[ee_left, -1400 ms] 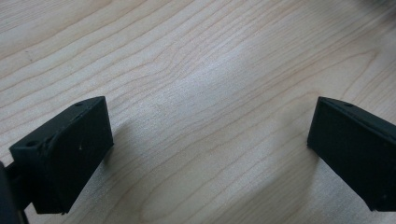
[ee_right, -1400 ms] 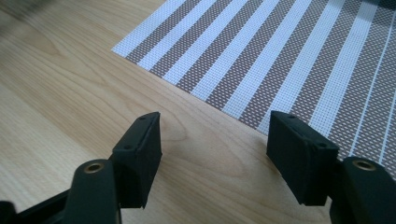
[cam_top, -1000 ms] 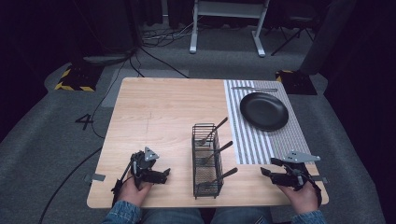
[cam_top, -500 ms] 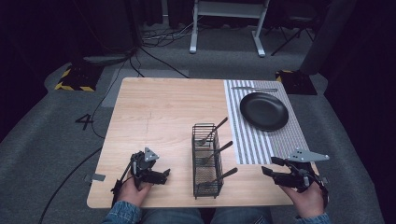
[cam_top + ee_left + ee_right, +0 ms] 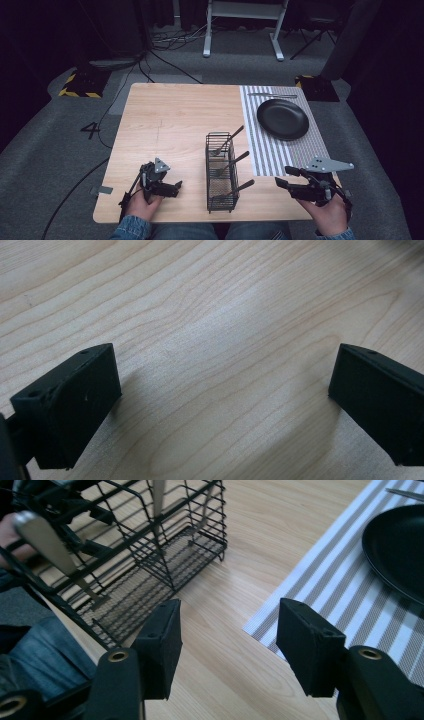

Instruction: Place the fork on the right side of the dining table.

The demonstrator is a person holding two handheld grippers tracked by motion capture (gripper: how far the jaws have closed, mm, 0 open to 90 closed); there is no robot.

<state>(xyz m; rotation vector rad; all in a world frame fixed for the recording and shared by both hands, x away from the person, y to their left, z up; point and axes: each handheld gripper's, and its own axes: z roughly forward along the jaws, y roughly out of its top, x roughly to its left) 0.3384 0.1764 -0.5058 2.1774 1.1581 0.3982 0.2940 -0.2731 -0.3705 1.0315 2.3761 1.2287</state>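
Note:
A black wire basket (image 5: 222,172) stands near the table's front edge with three metal utensils (image 5: 227,141) leaning in it. My left gripper (image 5: 172,188) rests to the basket's left, pointing right; in the left gripper view it (image 5: 225,400) is open over bare wood. My right gripper (image 5: 283,176) sits to the basket's right, pointing left, open and empty. In the right gripper view it (image 5: 227,640) faces the basket (image 5: 150,555), with a utensil handle (image 5: 42,540) at the left.
A black plate (image 5: 282,119) lies on a striped placemat (image 5: 280,155) at the table's right, with a knife (image 5: 272,95) on the mat's far end. The plate (image 5: 400,550) and mat (image 5: 340,595) lie to the right in the right gripper view.
The right gripper has drifted slightly to the right. The left gripper and the basket have stayed still.

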